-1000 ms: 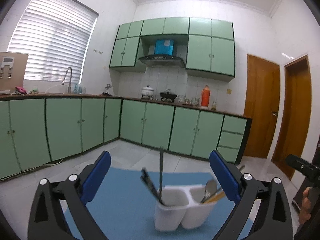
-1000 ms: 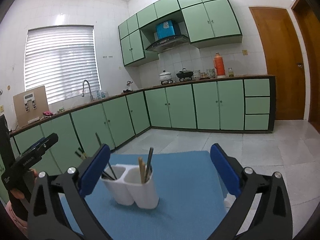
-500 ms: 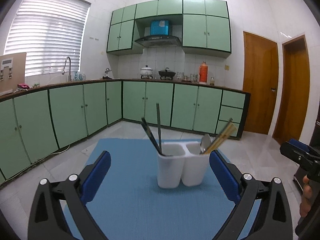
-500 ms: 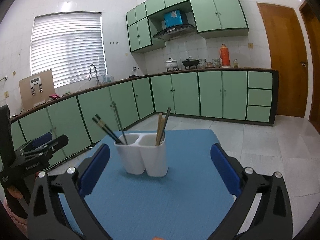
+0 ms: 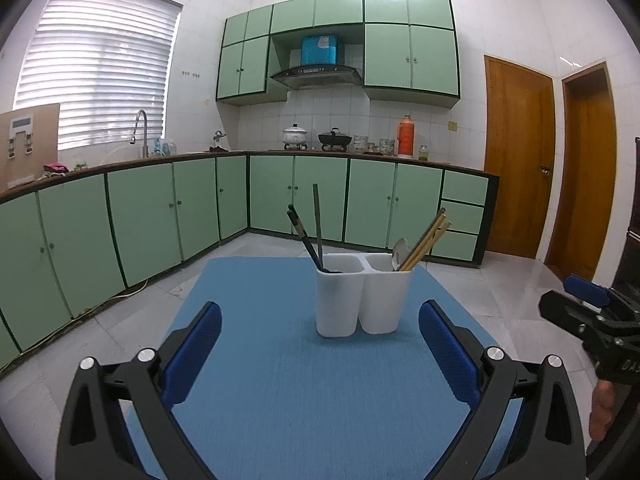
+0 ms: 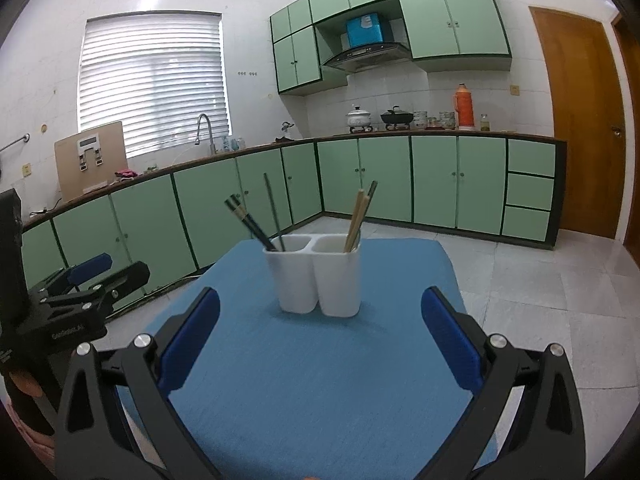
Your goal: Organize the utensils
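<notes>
- White two-cell holder (image 5: pixel 362 296) stands upright mid-mat (image 5: pixel 280 380), ahead of both my grippers, touching neither.
- Left cell: dark chopsticks (image 5: pixel 303 238) leaning left, plus one dark straight utensil (image 5: pixel 317 224), nearly upright.
- Right cell: wooden chopsticks (image 5: pixel 426 240) leaning right, and a spoon (image 5: pixel 400 250), bowl up.
- Left gripper (image 5: pixel 320 356): fingers spread wide, nothing held.
- Right gripper (image 6: pixel 320 340): fingers spread wide, nothing held.
- Green cabinets (image 6: pixel 432 180) behind.
</notes>
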The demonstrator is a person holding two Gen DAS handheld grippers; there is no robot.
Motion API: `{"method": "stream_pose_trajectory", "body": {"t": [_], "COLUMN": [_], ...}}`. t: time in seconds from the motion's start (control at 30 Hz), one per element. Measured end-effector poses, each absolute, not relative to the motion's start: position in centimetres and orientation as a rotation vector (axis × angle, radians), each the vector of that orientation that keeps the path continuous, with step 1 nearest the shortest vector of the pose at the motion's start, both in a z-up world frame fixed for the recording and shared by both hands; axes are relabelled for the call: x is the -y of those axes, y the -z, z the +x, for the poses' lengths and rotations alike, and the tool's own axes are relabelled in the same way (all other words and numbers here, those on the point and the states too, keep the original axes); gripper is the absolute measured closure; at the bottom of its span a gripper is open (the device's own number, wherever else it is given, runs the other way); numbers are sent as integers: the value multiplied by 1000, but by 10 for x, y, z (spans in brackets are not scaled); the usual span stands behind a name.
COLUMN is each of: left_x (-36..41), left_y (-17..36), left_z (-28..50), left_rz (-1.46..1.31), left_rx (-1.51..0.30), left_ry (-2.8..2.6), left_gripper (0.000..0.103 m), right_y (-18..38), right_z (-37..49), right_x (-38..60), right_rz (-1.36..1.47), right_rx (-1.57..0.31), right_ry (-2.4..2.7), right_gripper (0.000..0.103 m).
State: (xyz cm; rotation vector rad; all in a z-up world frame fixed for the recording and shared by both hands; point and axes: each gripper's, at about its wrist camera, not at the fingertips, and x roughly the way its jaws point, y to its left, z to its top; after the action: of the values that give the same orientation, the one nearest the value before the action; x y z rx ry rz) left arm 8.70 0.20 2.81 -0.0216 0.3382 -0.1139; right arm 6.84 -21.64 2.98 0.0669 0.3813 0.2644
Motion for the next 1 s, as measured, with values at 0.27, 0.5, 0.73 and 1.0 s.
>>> {"method": "stream_pose_trajectory", "body": {"t": [0.27, 0.5, 0.73, 1.0], "left_x": [-3, -7, -8, -6], "left_y": [-26, -20, -18, -13], "left_z": [60, 45, 37, 37], "left_rz": [-19, -28, -22, -22], "left_rx": [-338, -348, -340, -353], "left_ry": [103, 104, 92, 83], "left_gripper": [6, 6, 6, 6], "right_y": [-29, -28, -24, -20], "right_z": [49, 37, 37, 42], "right_x": [208, 201, 197, 199], "right_rz": [50, 36, 32, 37], "right_rx": [-388, -391, -400, -419], "right_ry": [-290, -301, -308, -290], "right_gripper": [5, 5, 5, 5]}}
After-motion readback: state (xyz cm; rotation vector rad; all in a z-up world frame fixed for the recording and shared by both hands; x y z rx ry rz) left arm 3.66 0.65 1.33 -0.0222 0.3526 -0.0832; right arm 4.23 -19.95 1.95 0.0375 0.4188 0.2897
